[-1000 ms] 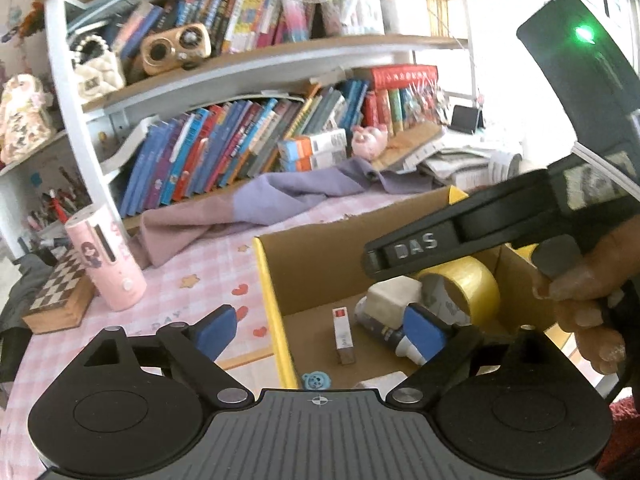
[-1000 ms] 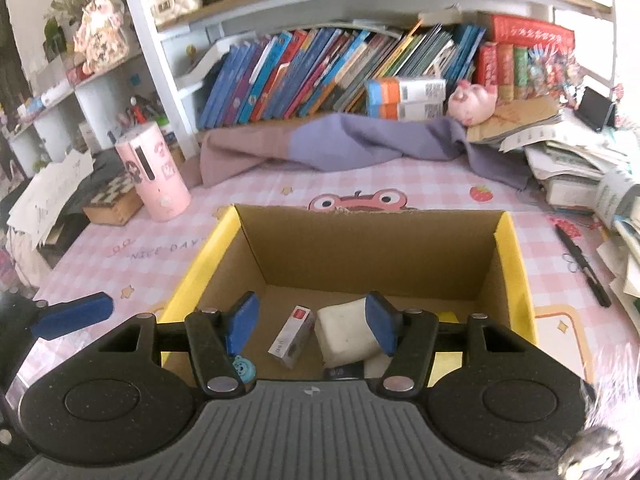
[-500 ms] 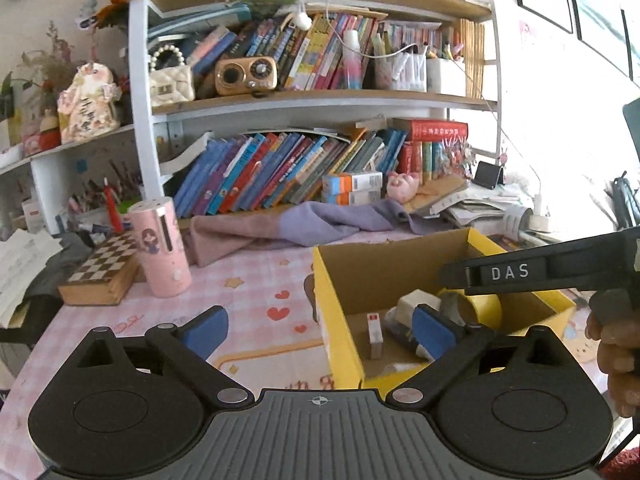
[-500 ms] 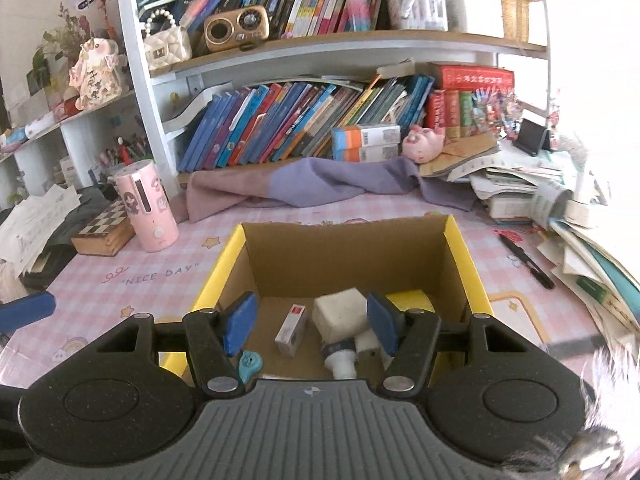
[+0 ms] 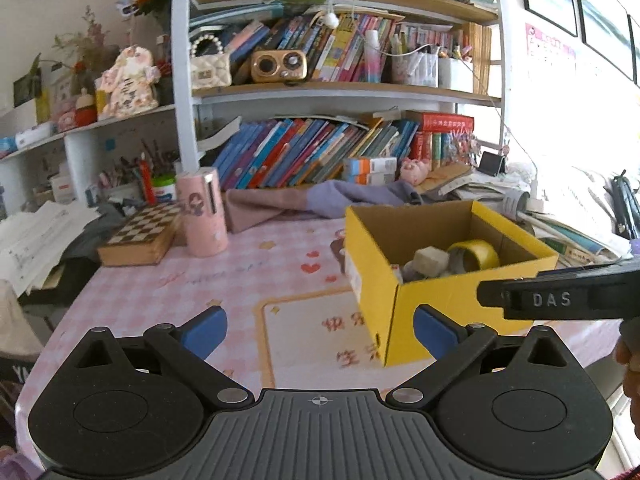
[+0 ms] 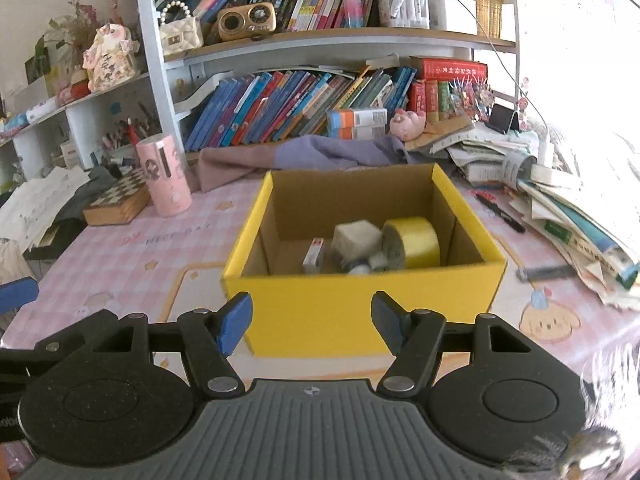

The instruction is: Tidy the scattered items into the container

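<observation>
A yellow cardboard box (image 6: 360, 312) stands on the pink checked tablecloth; it also shows in the left wrist view (image 5: 444, 304). Inside lie a yellow tape roll (image 6: 412, 242), a whitish block (image 6: 356, 238), a small red-and-white carton (image 6: 314, 256) and a small bottle. My right gripper (image 6: 312, 322) is open and empty, just in front of the box's near wall. My left gripper (image 5: 320, 330) is open and empty, to the left of the box. The right gripper's black body (image 5: 560, 300) shows in the left wrist view.
A pink cylinder (image 6: 164, 176) and a chessboard box (image 6: 120, 200) stand at the back left. A purple cloth (image 6: 304, 152) lies below the bookshelf. Piled papers and books (image 6: 560, 200) and a black pen (image 6: 500, 212) lie to the right.
Both grippers have pulled back and up from the box. It now stands further away in both views. The items stay inside.
</observation>
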{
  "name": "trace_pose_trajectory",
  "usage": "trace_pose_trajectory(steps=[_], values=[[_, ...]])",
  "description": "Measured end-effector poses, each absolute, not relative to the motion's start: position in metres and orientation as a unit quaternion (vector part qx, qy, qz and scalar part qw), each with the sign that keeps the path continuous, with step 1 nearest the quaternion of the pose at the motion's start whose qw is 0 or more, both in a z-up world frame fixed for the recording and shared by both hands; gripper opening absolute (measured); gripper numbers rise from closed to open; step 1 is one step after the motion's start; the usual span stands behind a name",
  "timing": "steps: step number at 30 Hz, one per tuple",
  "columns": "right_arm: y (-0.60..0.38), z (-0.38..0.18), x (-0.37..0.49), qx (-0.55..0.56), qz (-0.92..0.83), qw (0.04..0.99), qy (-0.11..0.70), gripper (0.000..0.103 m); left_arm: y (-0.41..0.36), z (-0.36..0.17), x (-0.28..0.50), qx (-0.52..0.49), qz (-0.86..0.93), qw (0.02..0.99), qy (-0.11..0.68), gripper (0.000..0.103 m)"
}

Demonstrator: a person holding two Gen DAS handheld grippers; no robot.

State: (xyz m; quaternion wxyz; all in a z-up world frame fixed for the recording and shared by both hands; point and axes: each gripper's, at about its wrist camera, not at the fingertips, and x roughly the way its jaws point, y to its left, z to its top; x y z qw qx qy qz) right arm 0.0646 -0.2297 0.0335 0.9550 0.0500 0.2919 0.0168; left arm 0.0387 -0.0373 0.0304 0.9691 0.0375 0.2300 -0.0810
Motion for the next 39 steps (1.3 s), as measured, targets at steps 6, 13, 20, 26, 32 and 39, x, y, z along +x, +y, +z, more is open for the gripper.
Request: trace_pose_trajectory(steps=[6, 13, 20, 26, 32, 39], values=[[-0.212, 0.023, 0.037, 0.050, 0.015, 0.951, 0.305, 0.066, -0.021, 0.023, 0.019, 0.041, -0.071, 0.966, 0.247, 0.101], [-0.195, 0.017, 0.020, 0.053, 0.018, 0.947, 0.318, 0.070, -0.005, 0.017, 0.005, 0.035, -0.056, 0.962, 0.264, 0.101], [-0.181, 0.011, 0.013, 0.043, 0.029, 0.941, 0.333, 0.076, 0.006, 0.011, 0.000, 0.027, -0.051, 0.958, 0.282, 0.101], [-0.174, 0.010, 0.012, 0.036, 0.034, 0.939, 0.339, 0.081, 0.010, 0.009, -0.003, 0.024, -0.047, 0.957, 0.286, 0.101], [-0.172, 0.009, 0.012, 0.031, 0.036, 0.938, 0.342, 0.084, 0.012, 0.007, -0.001, 0.018, -0.042, 0.955, 0.294, 0.101], [-0.173, 0.007, 0.011, 0.030, 0.035, 0.936, 0.348, 0.088, 0.006, 0.005, -0.002, 0.028, -0.041, 0.952, 0.302, 0.103]])
